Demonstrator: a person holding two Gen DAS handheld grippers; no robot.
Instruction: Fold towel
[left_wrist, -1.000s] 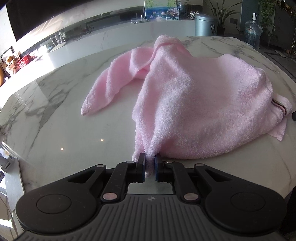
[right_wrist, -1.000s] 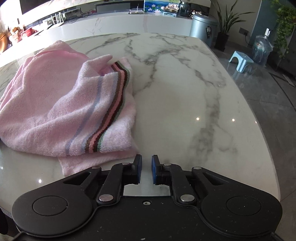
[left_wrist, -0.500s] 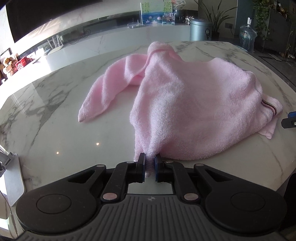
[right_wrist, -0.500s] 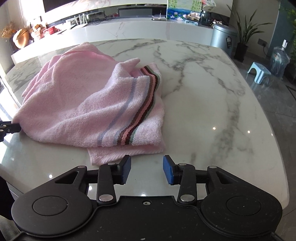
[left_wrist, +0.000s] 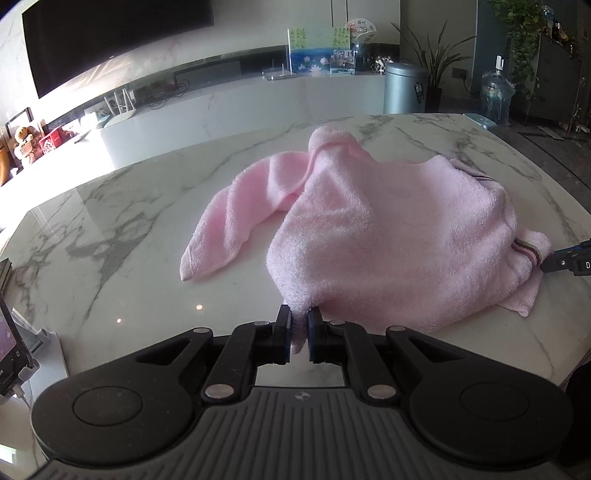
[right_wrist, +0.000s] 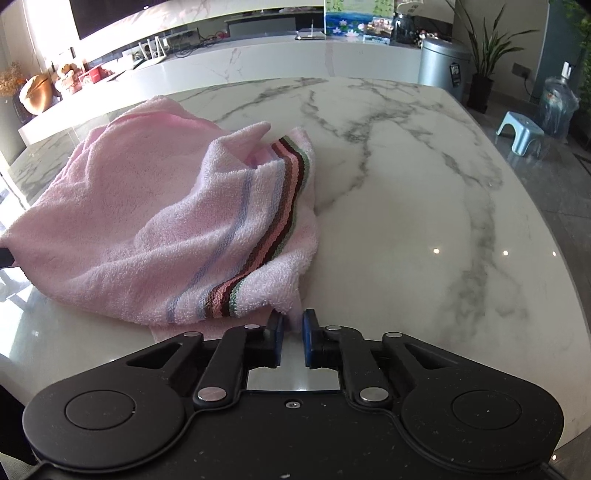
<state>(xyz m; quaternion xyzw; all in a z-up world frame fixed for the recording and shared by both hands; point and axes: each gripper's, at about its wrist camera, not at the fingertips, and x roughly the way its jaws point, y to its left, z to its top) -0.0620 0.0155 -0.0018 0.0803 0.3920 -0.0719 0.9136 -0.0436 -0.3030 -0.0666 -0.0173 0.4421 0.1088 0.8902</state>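
Tabletop (left_wrist: 110, 236): white marble with grey veins, glossy. The pink towel (left_wrist: 388, 236) lies on it in a loose heap, not yet flat; a narrow tongue of cloth trails off to the left of the main mass in the left wrist view.

Left gripper (left_wrist: 299, 328): jaws narrow, pinching a corner of the towel. The cloth runs up and away from the pads to the far right, so the bulk lies ahead and right of this hand. The pinched corner looks raised slightly off the marble.

Moving right across the heap: the striped border (right_wrist: 258, 236) (brown, pink, green, with paler blue lines beside it) runs diagonally from far to near in the right wrist view, ending close to the right hand.

Right gripper (right_wrist: 293, 328): jaws narrow, with a fold of pink cloth between the pads at the near end of the striped border. Grip judged closed on the towel corner. The bulk lies ahead and left of this hand. Its tip also shows at the right edge of the left wrist view, touching the striped end.

Judgement: both hands hold near corners of one edge, heap between and beyond them. The long axis appears to run left to right between the grippers. Next move likely calls for spreading apart and lifting to pull the edge taut before folding.
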